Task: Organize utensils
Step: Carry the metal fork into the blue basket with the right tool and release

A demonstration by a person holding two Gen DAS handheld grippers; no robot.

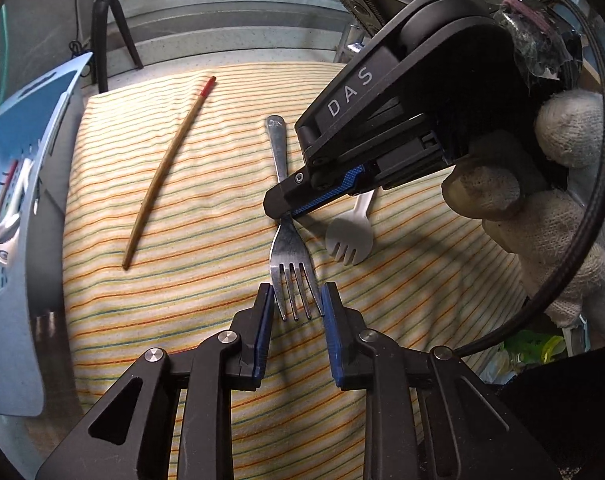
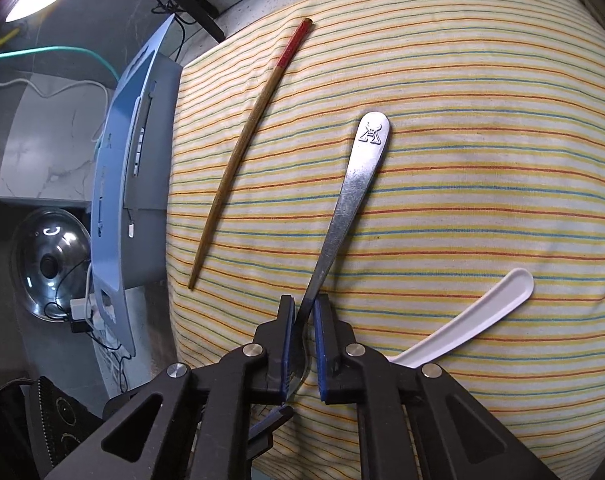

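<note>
A metal fork lies mid-cloth, its neck pinched in the right gripper. The left gripper brackets the tines, jaws narrow, apparently not yet pressing. This looks like the pick-up step; next comes lifting toward the blue basket at the cloth's left edge. A chopstick lies across that path; a white plastic fork sits close beside.

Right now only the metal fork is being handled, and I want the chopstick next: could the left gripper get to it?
Probably yes: the chopstick lies alone on the striped cloth, nothing over it, once the left gripper leaves the fork.
</note>
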